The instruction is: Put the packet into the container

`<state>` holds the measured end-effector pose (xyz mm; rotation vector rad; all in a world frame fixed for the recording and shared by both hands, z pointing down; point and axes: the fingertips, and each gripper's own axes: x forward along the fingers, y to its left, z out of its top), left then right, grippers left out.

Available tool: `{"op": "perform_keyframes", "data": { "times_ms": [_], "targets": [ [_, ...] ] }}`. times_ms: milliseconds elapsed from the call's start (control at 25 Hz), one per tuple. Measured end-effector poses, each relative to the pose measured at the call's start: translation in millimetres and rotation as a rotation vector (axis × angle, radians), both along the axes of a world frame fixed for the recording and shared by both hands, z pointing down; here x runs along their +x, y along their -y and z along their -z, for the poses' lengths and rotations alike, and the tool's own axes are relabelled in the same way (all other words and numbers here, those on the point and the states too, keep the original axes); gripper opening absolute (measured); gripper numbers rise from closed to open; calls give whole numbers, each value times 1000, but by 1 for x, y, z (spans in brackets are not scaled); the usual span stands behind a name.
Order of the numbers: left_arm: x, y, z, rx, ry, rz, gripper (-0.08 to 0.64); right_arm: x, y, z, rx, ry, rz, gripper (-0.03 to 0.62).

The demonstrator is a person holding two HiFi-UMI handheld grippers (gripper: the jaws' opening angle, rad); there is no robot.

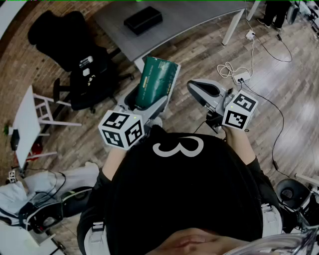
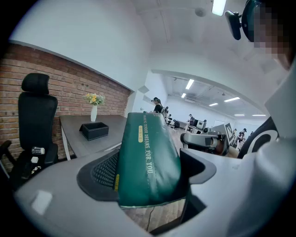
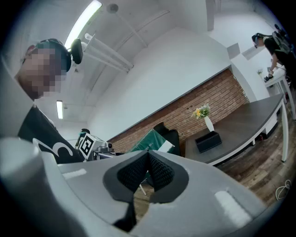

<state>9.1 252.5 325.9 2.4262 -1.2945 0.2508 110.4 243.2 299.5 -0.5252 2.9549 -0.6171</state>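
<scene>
A dark green packet [image 1: 155, 81] with gold lettering stands up between the jaws of my left gripper [image 1: 149, 102], which is shut on its lower end. In the left gripper view the packet [image 2: 147, 157] fills the gap between both pads, tilted a little. My right gripper [image 1: 202, 90] hovers to the right of the packet, shut with nothing in it; its pads [image 3: 149, 172] meet at the tips. A black open container [image 1: 143, 20] sits on the grey table [image 1: 199, 15], ahead of both grippers. The container [image 2: 94, 130] also shows beside a vase, and again as a black box [image 3: 208, 140].
A black office chair [image 1: 75, 55] stands left of the table. A white vase of flowers [image 2: 94, 110] is on the table behind the container. Cables and a power strip [image 1: 241, 77] lie on the wood floor at right. People stand far off in the room.
</scene>
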Motion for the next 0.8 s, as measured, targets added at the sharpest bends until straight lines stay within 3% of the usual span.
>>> {"op": "perform_keyframes", "data": {
  "times_ms": [800],
  "targets": [
    [2, 13, -7, 17, -2, -29, 426, 3, 8, -3, 2, 39, -23, 0]
  ]
}}
